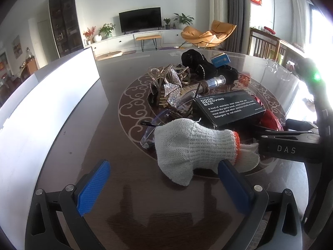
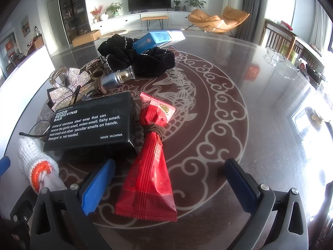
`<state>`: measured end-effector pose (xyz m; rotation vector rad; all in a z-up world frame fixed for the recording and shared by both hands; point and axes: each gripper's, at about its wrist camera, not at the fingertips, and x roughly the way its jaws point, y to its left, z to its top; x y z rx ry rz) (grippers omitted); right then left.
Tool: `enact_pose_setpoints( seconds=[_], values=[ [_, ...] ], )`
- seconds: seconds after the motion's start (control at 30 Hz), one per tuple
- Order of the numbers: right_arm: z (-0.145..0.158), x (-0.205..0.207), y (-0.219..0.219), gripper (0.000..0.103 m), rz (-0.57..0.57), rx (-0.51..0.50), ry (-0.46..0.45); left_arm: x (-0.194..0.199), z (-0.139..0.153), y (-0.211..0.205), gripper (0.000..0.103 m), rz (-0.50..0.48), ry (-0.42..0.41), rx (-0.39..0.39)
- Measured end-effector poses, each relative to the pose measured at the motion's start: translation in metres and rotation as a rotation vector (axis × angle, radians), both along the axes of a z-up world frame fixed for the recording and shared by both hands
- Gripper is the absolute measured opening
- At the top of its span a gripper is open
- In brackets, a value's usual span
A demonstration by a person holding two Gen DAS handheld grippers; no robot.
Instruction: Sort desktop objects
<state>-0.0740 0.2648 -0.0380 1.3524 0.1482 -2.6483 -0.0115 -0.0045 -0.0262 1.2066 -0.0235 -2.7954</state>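
A heap of small objects lies on the dark patterned table (image 2: 239, 87). A white knit glove with an orange cuff (image 1: 187, 145) lies nearest my left gripper (image 1: 164, 185), which is open, its blue pads on either side of the glove's lower end. A black "Odor Removing Bar" box (image 1: 226, 108) (image 2: 89, 123) sits behind the glove. A red packet tied with a brown hair band (image 2: 152, 166) lies between the open fingers of my right gripper (image 2: 170, 185). The glove also shows at the left of the right wrist view (image 2: 35, 158).
Further back lie a rhinestone bow clip (image 1: 172, 89), clear glasses (image 1: 152, 125), a small glass bottle (image 2: 122, 76), a black velvet scrunchie (image 2: 133, 56) and a blue box (image 2: 152, 40). A white box (image 1: 52, 95) stands at the left. Clear glasses (image 2: 281, 64) lie at the far right.
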Motion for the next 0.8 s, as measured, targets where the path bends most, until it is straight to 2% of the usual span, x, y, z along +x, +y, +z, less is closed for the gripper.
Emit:
enact_pose_setpoints(
  seconds=[0.43,0.8],
  values=[
    [0.000,0.000,0.000,0.103,0.000,0.000,0.000,0.003,0.002,0.000,0.103,-0.015,0.012,0.006],
    [0.000,0.000,0.000,0.103,0.000,0.000,0.000,0.002,0.002,-0.012,0.103,0.003,0.009,0.083]
  ],
)
